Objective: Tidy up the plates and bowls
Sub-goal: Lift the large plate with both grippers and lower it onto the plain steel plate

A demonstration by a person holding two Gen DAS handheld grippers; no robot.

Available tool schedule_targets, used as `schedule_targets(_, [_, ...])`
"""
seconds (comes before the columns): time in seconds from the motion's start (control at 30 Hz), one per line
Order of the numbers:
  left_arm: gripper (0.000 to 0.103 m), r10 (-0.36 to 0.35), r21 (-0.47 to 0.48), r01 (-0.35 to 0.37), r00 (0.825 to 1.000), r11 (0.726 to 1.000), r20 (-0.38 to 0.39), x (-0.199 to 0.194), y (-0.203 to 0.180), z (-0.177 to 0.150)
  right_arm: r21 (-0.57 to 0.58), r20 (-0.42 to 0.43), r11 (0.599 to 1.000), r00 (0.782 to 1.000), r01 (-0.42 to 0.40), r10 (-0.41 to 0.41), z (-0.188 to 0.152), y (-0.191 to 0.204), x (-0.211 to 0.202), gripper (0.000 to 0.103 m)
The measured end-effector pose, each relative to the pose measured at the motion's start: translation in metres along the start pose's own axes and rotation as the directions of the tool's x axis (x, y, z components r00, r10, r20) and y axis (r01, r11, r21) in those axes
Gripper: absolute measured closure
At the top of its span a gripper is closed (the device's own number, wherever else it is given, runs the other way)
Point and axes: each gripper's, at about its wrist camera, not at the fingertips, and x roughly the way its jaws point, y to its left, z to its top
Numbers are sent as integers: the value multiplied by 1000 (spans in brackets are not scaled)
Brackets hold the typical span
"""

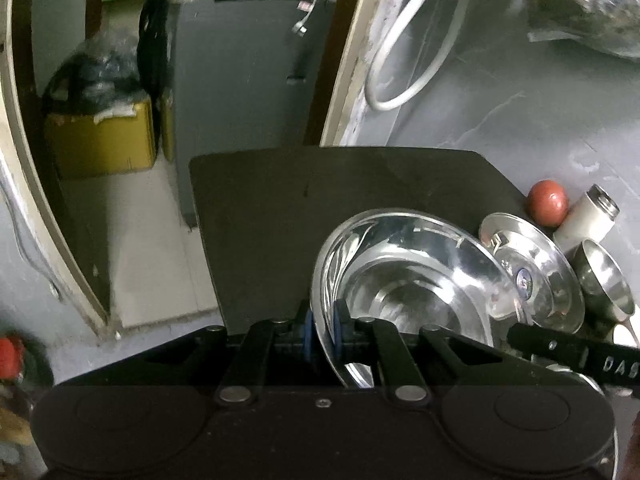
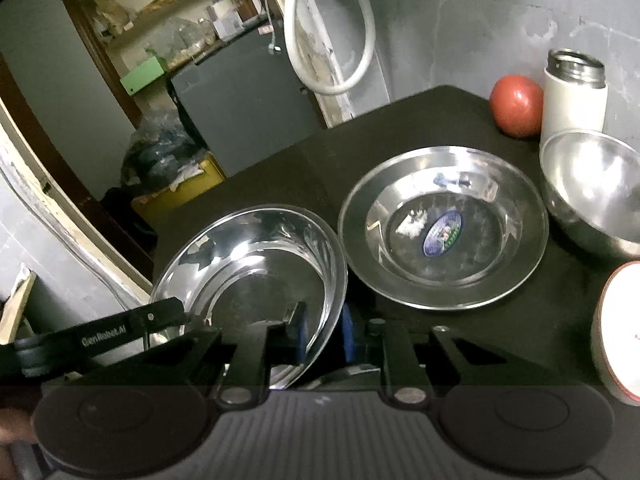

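Stacking looks barely begun: both hand-held grippers pinch the rim of the same steel plate, the left hand-held gripper (image 1: 323, 334) low in the middle of its frame and the right hand-held gripper (image 2: 325, 334) likewise, so the held plate (image 2: 256, 280) hangs tilted over the dark worktop (image 2: 440, 120). Just right of it a second plate (image 2: 444, 228) with a sticker lies flat, a bowl (image 2: 592, 192) sits at the right edge, and a white dish (image 2: 618, 328) peeks in lower right. By my reckoning nothing is nested yet, and all stacking is left.
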Motion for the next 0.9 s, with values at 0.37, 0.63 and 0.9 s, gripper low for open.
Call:
schedule_targets(0.37, [91,-50,49,48,997,998,58,-39,-33,7,-34,74,999,997,1,2,2,-11,-55,83])
schedule_targets(0.63, [89,-122,120,119,992,986,17,-55,-72,-10,6,82,999,995,50,-50,-17,-35,-97,83])
schedule_targets(0.9, [87,-134,196,147,988,970,-74,-70,-93,-38,48,54,996,996,73,-76,-48,-47,-124,82])
